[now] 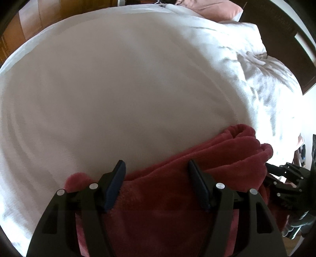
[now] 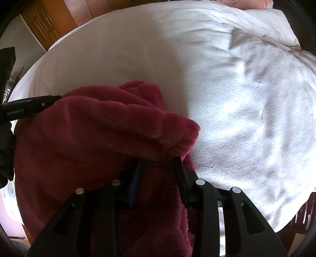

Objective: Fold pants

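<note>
Dark red fleece pants (image 1: pixel 217 154) lie bunched in folds on the white bed sheet (image 1: pixel 118 89). My left gripper (image 1: pixel 156 168) hovers over their left part, jaws wide apart, pads touching nothing. In the right wrist view the pants (image 2: pixel 88 128) fill the left half. My right gripper (image 2: pixel 158 160) points down into them. A thick fold drapes over its fingertips and hides them. Its fingers (image 2: pixel 136 181) stand apart with shadowed fabric between them, and the pads do not seem to press. The left gripper's black body (image 2: pixel 29 106) shows at the left edge of that view.
A rumpled white fleece blanket (image 2: pixel 246 118) covers the bed's right side. A pink pillow (image 1: pixel 213 9) lies at the far end. Wooden furniture (image 2: pixel 49 21) stands beyond the bed's far left edge. The smooth sheet (image 2: pixel 118 55) stretches beyond the pants.
</note>
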